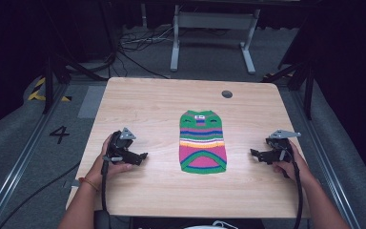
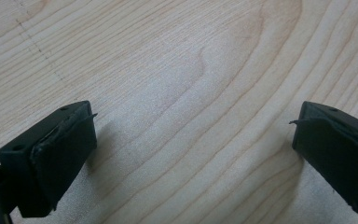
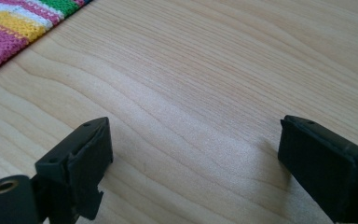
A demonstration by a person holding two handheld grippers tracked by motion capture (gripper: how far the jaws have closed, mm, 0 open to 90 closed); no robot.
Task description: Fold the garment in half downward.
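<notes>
At the lower left of the high view, the left gripper (image 1: 142,156) rests low over the bare wood with its jaws spread wide; its own view shows both black pads apart with nothing but table grain between them. At the lower right of that high view the right gripper (image 1: 254,153) mirrors it, jaws likewise spread and empty, pointing inward. Between the two, at the centre of the frame, lies the striped knit sweater (image 1: 203,141), a small garment spread flat on the table (image 1: 143,105), neck end toward the far edge, hem toward the person. Each gripper sits near it but apart from it; in the right gripper view a corner of the knit (image 3: 9,28) shows at the upper left, clear of the jaws.

The sweater looks light, soft and limp: it should crumple and drape rather than hold a shape, and the open knit may snag on the pad edges. It is not fragile or slippery. Pinching a single layer could drag the rest, so the best holds are probably the two side edges or the hem corners, one per gripper, taking both layers together.

No containers stand on the table; a round cable hole (image 1: 227,94) sits near its far edge.
</notes>
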